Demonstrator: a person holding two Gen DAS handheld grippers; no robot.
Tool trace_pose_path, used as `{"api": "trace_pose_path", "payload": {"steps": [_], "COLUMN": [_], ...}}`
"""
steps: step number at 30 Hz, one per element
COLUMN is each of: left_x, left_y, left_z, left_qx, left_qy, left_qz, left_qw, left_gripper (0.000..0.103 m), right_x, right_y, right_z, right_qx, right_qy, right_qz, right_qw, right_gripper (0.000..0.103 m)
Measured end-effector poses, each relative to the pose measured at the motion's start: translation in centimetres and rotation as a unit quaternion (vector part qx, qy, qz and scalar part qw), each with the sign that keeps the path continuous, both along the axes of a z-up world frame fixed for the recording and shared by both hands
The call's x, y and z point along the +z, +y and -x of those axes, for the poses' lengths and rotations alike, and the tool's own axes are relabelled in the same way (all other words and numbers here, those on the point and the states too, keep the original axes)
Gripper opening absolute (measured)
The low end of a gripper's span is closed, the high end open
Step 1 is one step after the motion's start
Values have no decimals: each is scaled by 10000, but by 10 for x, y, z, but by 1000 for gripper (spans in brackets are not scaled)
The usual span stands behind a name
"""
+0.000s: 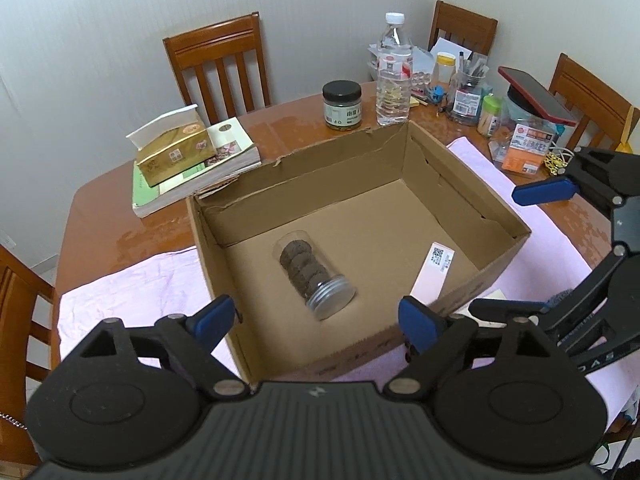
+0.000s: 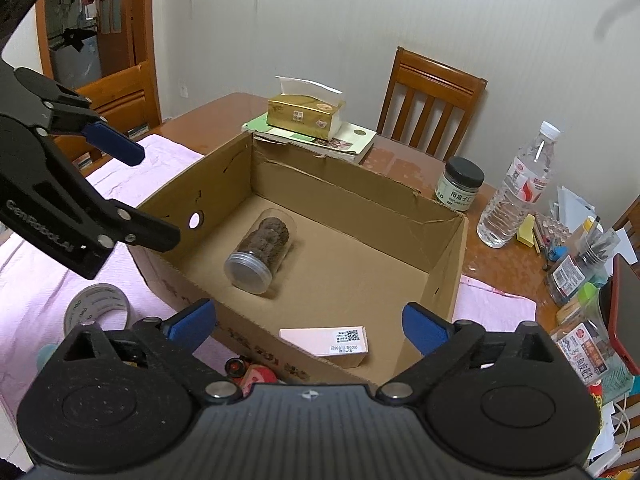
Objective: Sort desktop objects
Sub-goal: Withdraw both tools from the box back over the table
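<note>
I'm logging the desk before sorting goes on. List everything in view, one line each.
cardboard box: 1, brown, open, on the pink cloth
clear jar: 1, dark round pieces inside, silver lid, lying on its side in the box
pink carton: 1, pale pink, inside the box by its near wall
pink cloth: 1, under the box
tissue box: 1, gold, on the books
books: a stack, green and white, behind the box
black-lid jar: 1, behind the box
water bottle: 1, clear, beside that jar
tape roll: 1, grey, on the cloth
chairs: several, wooden
left gripper: black with blue pads, jaws open
right gripper: same, jaws open
</note>
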State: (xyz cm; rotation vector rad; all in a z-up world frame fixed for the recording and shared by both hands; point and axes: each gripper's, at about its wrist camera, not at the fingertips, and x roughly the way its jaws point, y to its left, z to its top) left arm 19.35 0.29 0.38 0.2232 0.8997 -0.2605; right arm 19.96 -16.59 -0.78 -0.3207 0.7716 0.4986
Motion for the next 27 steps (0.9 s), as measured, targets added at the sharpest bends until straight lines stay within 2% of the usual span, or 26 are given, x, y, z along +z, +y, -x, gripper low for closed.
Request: {"api": "trace_pose_path", "payload": {"steps": [9, 14, 27], "left_x": [5, 0, -22], "left_y": [6, 7, 11], "left_z": [37, 57, 102], "left_qx": [-63, -85, -197], "left_qy": [-40, -15, 92], "left_qz": [-106, -217, -196], "left_qw": [9999, 9997, 9996], "left_gripper": [90, 90, 90], "right_x": [-1, -2, -10], "right_y": [2, 2, 4], "right_z": [24, 39, 76], "right_qx": [95, 117, 152], "right_qy": [64, 99, 251], "right_qz": [-10, -24, -17], "right_qw": [9999, 9999, 9996], "right_gripper": [102, 102, 102]}}
